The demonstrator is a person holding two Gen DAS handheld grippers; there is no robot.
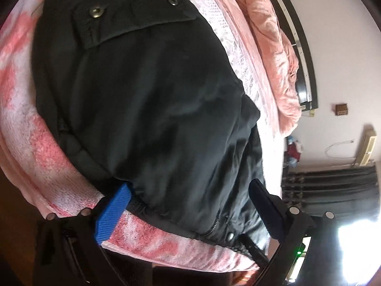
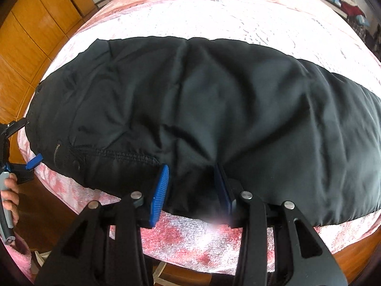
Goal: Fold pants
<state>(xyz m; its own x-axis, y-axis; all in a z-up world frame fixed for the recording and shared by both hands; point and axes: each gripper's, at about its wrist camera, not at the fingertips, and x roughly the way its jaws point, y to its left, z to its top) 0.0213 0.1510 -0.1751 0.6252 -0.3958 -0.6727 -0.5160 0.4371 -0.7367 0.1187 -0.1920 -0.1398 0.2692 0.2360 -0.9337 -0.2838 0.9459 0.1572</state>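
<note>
Black pants [image 2: 190, 109] lie spread across the pink and white bed cover [image 2: 190, 240]. In the left wrist view the pants [image 1: 147, 100] show a flap pocket with snaps and a zipper near the waist. My left gripper [image 1: 188, 205] is open, its blue fingers [image 1: 114, 214] on either side of the waist edge. It also shows at the left edge of the right wrist view [image 2: 33, 162]. My right gripper [image 2: 193, 188] is open, its blue pads [image 2: 159, 190] on either side of a bunched fold at the pants' near edge.
A pink duvet [image 1: 273, 54] is heaped at the head of the bed. Wooden wardrobe doors [image 2: 35, 23] stand to the left. Dark curtains [image 1: 333, 190] and cluttered items [image 2: 352, 12] lie beyond the bed. The bed's near edge drops to a wooden floor [image 2: 352, 250].
</note>
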